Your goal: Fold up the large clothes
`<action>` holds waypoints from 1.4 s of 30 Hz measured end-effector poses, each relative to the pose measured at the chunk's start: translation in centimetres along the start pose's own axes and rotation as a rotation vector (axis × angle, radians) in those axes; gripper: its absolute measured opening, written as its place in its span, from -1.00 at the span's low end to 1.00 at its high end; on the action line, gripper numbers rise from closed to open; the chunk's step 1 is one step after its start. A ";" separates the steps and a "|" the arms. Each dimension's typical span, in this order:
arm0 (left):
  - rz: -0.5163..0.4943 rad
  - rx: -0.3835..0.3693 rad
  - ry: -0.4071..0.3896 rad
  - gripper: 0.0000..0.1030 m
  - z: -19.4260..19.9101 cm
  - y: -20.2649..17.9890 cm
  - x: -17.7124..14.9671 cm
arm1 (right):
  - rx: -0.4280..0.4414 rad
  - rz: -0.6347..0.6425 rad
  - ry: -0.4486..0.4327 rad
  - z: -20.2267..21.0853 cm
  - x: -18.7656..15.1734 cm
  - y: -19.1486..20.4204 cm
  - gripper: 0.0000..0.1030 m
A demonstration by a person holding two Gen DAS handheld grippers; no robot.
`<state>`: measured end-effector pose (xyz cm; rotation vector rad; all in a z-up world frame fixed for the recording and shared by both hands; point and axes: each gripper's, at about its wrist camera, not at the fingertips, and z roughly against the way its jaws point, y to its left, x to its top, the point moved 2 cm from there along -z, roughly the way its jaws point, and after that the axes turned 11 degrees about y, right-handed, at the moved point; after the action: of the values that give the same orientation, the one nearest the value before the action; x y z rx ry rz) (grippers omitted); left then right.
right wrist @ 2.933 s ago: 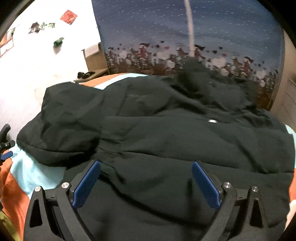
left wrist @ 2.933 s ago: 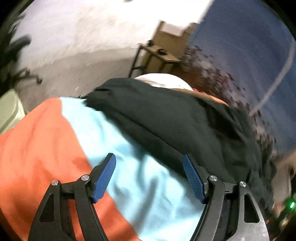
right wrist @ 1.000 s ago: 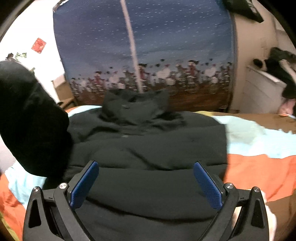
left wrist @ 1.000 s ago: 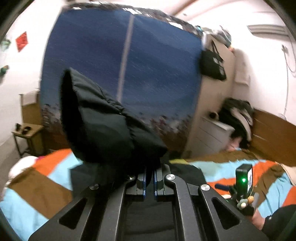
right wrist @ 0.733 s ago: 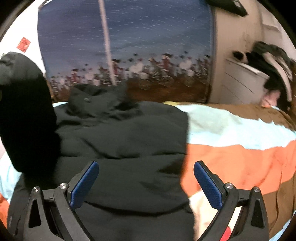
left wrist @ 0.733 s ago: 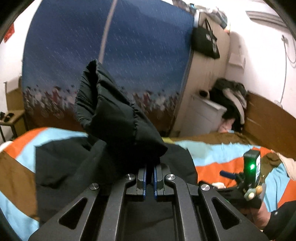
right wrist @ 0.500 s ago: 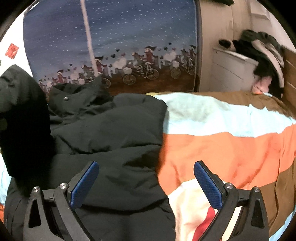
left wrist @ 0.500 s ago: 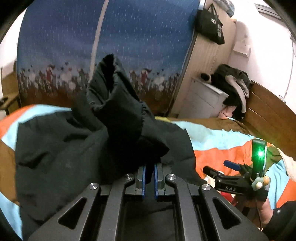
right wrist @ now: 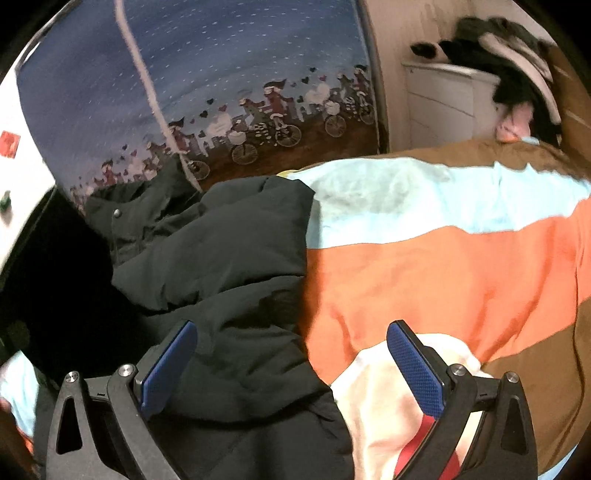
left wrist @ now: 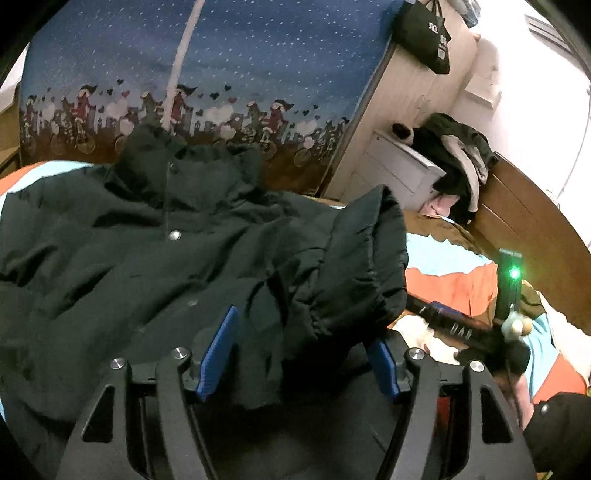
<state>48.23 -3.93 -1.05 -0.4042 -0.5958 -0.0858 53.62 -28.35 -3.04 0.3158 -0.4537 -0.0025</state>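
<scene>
A large black puffer jacket point(left wrist: 155, 251) lies spread on a bed with a striped blanket point(right wrist: 443, 266). Its collar is toward the blue curtain. One sleeve point(left wrist: 362, 266) lies folded across the jacket body, its cuff resting between the pads of my left gripper point(left wrist: 301, 354), which is open. In the right wrist view the jacket point(right wrist: 229, 258) fills the left half. My right gripper point(right wrist: 291, 365) is open and empty over the jacket's right edge, where it meets the blanket. The right gripper also shows in the left wrist view point(left wrist: 476, 332).
A blue curtain with a bicycle print point(left wrist: 229, 74) hangs behind the bed. A white drawer unit point(left wrist: 402, 173) with a pile of clothes point(left wrist: 461, 155) stands at the right, beside a wooden headboard point(left wrist: 532, 229). A black bag point(left wrist: 428, 33) hangs above.
My left gripper carried the sleeve across the jacket, lowered it and opened, releasing it on the jacket body. My right gripper stayed open and swung right toward the jacket's edge.
</scene>
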 end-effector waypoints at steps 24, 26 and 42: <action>-0.069 0.183 -0.041 0.65 4.5 0.3 -4.2 | 0.394 -0.227 0.139 -2.6 -1.0 0.3 1.00; -0.079 0.206 -0.056 0.65 5.3 0.4 -4.6 | 0.373 -0.168 0.150 -2.7 -1.2 1.3 1.00; -0.114 0.329 -0.128 0.65 9.8 2.6 -5.5 | 0.317 -0.020 0.210 -3.4 -3.7 6.0 0.35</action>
<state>38.97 2.16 2.34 -0.0565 -0.7455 -0.0701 51.39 -21.37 -5.75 0.6254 -0.2410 0.0829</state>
